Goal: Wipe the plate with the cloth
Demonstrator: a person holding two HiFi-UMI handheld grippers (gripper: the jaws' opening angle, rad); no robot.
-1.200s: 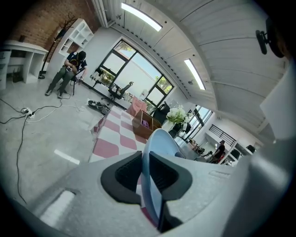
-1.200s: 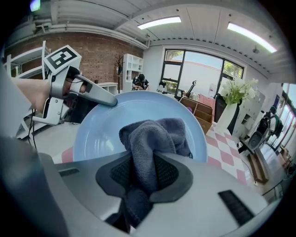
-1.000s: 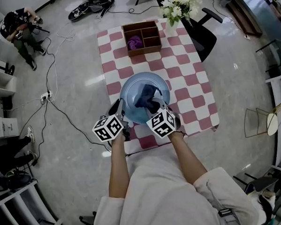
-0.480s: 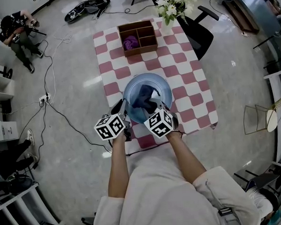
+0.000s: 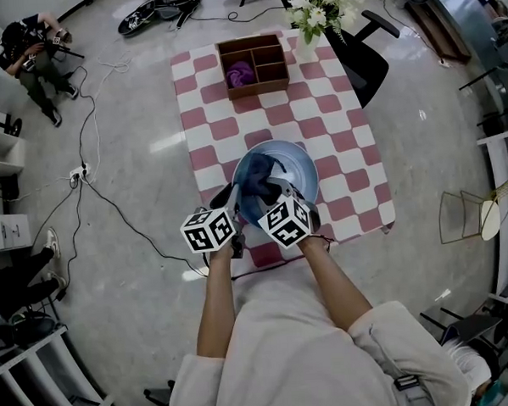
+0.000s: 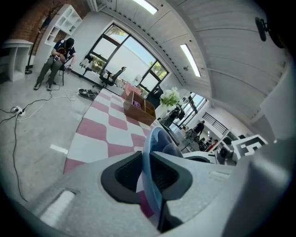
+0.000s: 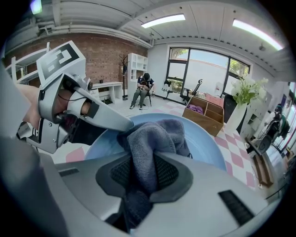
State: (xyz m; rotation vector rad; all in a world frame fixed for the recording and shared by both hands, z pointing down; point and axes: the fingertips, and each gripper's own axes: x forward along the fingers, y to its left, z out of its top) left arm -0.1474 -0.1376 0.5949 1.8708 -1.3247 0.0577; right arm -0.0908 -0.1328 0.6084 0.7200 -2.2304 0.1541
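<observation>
A light blue plate is near the front of the checked table, tilted, with its left rim raised. My left gripper is shut on that rim, and in the left gripper view the plate runs edge-on between the jaws. My right gripper is shut on a dark grey-blue cloth, which it presses onto the plate's inner face. In the right gripper view the cloth bunches up between the jaws against the plate, with the left gripper close at the left.
A wooden compartment box with a purple thing stands at the table's far end, and a vase of white flowers is at the far right corner. A black chair is beside the table. Cables run over the floor at the left.
The plate has tipped up on its left side and shifted a little to the right. The cloth has slid from the plate's middle toward its left part. Both grippers have drawn closer together.
</observation>
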